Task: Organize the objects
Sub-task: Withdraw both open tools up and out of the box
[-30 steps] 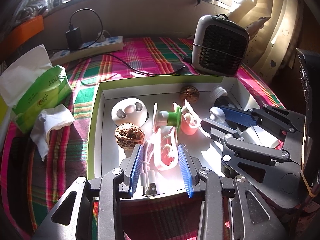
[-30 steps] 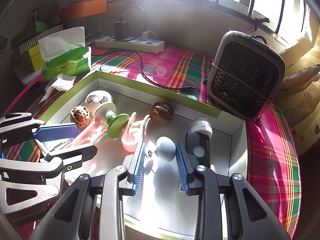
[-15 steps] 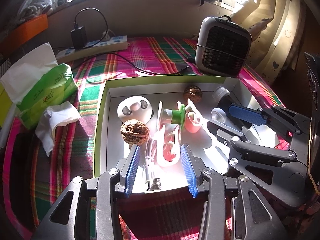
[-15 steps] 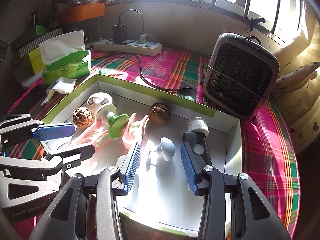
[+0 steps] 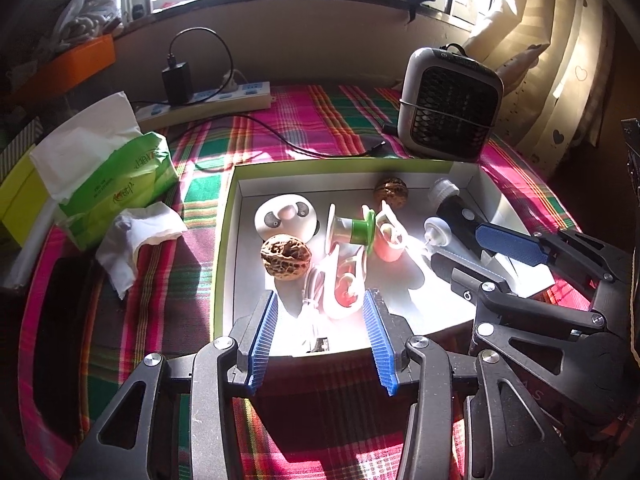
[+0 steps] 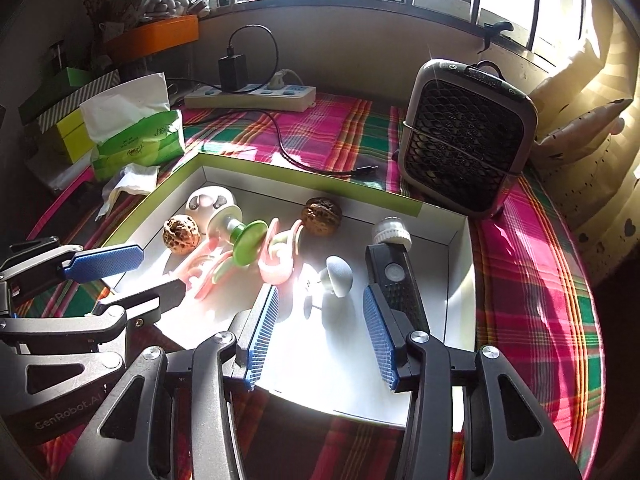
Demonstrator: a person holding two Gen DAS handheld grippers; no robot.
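A white box with a green rim [image 5: 225,216] [image 6: 320,182] lies on the plaid cloth. In it are two walnuts [image 5: 286,256] [image 6: 322,216], a round white case [image 5: 286,220], pink hooks [image 5: 344,284], a green-capped piece [image 6: 248,242], a white cable [image 5: 310,304], a grey mushroom-shaped knob [image 6: 338,276] and a black torch [image 6: 394,276]. My left gripper [image 5: 320,340] is open and empty over the box's near edge, above the cable. My right gripper [image 6: 322,334] is open and empty, with the knob lying just beyond its fingertips.
A small fan heater [image 5: 450,104] [image 6: 466,136] stands behind the box. A power strip with a black charger [image 5: 208,98] lies at the back. A green tissue pack [image 5: 108,176] and a crumpled tissue [image 5: 136,236] lie left of the box.
Both grippers have drawn back and up from the box contents. The right gripper's jaws have opened wider and the knob now lies free beyond them.
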